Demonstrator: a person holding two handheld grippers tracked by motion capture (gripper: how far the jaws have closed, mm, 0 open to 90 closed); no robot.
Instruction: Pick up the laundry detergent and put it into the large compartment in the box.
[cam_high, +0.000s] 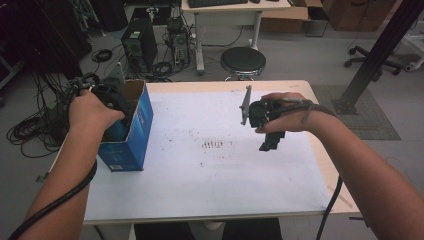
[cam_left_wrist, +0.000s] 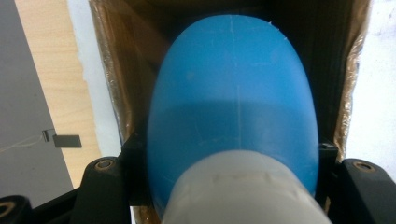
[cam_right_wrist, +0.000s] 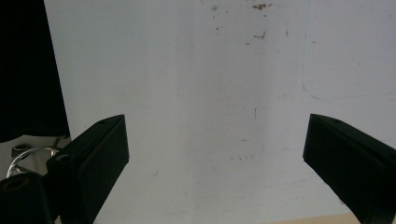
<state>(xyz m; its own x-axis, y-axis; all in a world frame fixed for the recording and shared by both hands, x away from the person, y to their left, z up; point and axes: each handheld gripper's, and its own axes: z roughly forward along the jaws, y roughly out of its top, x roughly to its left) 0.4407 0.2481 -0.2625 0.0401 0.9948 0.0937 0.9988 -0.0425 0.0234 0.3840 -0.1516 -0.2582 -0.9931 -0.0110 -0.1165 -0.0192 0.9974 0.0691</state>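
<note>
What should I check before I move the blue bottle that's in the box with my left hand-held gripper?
1. Grip on the blue bottle: the left hand-held gripper has a jaw on each side of it near the white cap. Ok.
2. Bottle position: its body sits inside the open blue box. Ok.
3. Clearance to the box walls: they look close on both sides. Cannot tell whether it will catch.
4. Box steadiness: nothing is holding it, and it stands near the table's left edge. Not ok.
5. Right hand-held gripper: open, holding nothing, above the white mat. Ok.
6. Landing space: the mat's middle is bare apart from small marks. Ok.
</note>
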